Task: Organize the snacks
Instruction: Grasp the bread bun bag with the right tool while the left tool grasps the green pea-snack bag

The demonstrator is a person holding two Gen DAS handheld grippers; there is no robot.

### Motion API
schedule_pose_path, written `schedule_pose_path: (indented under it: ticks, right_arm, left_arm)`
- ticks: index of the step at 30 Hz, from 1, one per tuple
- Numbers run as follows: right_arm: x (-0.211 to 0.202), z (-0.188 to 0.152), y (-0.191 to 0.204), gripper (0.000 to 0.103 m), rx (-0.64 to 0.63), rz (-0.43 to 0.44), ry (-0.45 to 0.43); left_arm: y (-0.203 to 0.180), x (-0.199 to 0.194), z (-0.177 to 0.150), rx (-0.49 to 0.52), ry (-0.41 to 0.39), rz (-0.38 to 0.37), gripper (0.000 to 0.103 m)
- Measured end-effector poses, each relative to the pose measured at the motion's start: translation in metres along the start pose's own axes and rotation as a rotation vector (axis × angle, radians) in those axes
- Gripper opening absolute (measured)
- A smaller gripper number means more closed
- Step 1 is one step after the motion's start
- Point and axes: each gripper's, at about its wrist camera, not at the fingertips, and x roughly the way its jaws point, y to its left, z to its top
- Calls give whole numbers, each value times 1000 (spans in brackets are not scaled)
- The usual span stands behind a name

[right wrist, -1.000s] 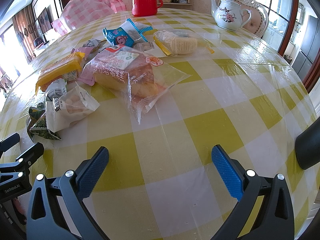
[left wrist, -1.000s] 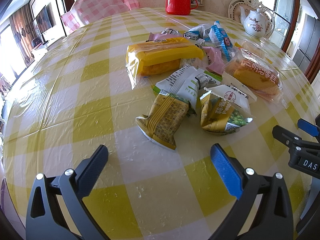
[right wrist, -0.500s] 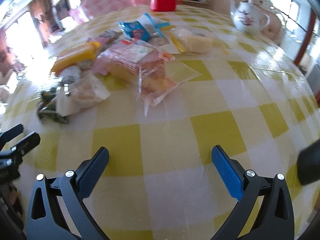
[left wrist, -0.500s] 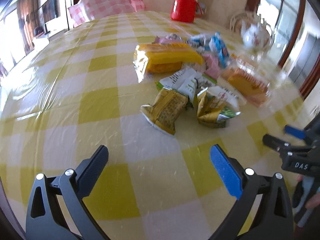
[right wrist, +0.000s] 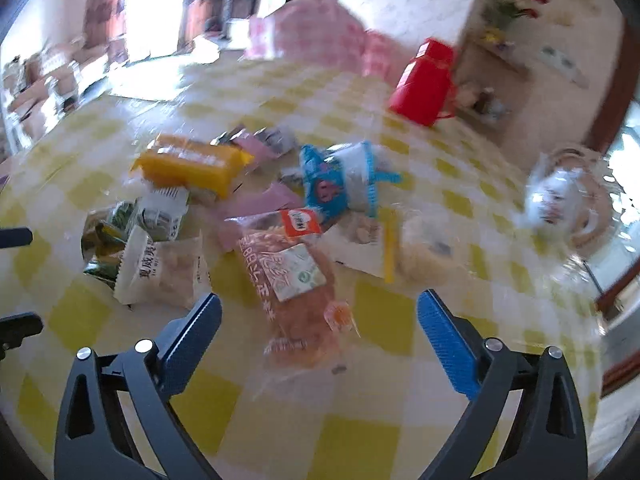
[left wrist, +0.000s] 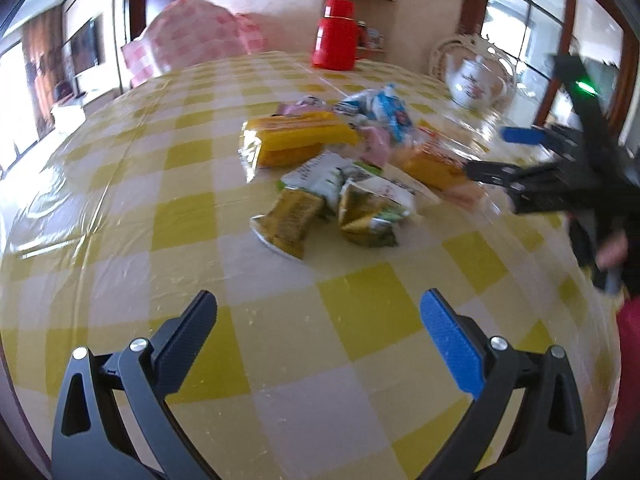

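A heap of snack packs lies mid-table on the yellow checked cloth (left wrist: 120, 208). A long yellow pack (left wrist: 296, 140) lies behind two small yellow-green packets (left wrist: 290, 220) (left wrist: 368, 216). A clear bag of orange bread (right wrist: 296, 292) lies just ahead of my right gripper (right wrist: 318, 320), which is open, empty and above the table. Its fingers (left wrist: 492, 170) reach over the heap's right side in the left wrist view. A blue-and-white pack (right wrist: 344, 180) and a white packet (right wrist: 160, 268) lie nearby. My left gripper (left wrist: 318, 328) is open and empty, back from the heap.
A red flask (left wrist: 336, 36) and a white teapot (left wrist: 478, 80) stand at the table's far side. A pink checked cushion (left wrist: 192, 48) sits behind the table. A pale bun in a clear bag (right wrist: 424, 248) lies right of the bread.
Both grippers have risen and tilted up. The right gripper has swung left and forward toward the heap, so the bread bag now lies between its fingers' line. The left gripper has pulled back.
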Motion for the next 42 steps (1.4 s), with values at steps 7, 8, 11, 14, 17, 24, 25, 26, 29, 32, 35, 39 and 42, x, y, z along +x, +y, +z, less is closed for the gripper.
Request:
schedule_pose_path:
  ticks: [7, 8, 11, 14, 17, 24, 25, 26, 29, 32, 35, 39, 42]
  right_arm:
    - [34, 3, 4, 78, -68, 43, 100]
    - [37, 2, 2, 75, -62, 53, 106]
    - [38, -3, -8, 50, 14, 115, 99]
    - [16, -17, -6, 45, 66, 98, 45]
    - [-4, -42, -6, 45, 171, 41, 23]
    - [-40, -85, -5, 45, 302, 22, -30]
    - [-41, -86, -4, 45, 306, 20, -33]
    - [-42, -87, -3, 45, 311, 20, -37]
    - [-42, -89, -4, 45, 322, 27, -45]
    - [-43, -88, -5, 45, 331, 32, -50]
    - [-45, -89, -7, 45, 347, 31, -60]
    - [-51, -92, -12, 44, 378, 22, -84]
    - [-54, -94, -14, 44, 395, 13, -99]
  left_arm:
    - [-8, 3, 1, 25, 13, -42, 102]
    - [-10, 6, 1, 36, 16, -39, 102]
    - [-13, 13, 0, 48, 25, -31, 101]
    - [-14, 17, 3, 56, 32, -36, 89]
    - [-18, 26, 8, 92, 48, -23, 70]
    - [-31, 55, 30, 110, 84, -60, 61]
    - [-32, 61, 33, 117, 92, -55, 62]
    - [-32, 67, 38, 123, 104, -46, 62]
    - [-30, 80, 50, 156, 111, -35, 62]
    - [-34, 87, 57, 221, 102, -58, 49]
    - [-33, 82, 57, 219, 78, -98, 41]
    - [-31, 64, 51, 199, 6, -102, 39]
    - [-33, 52, 45, 192, -29, -48, 39]
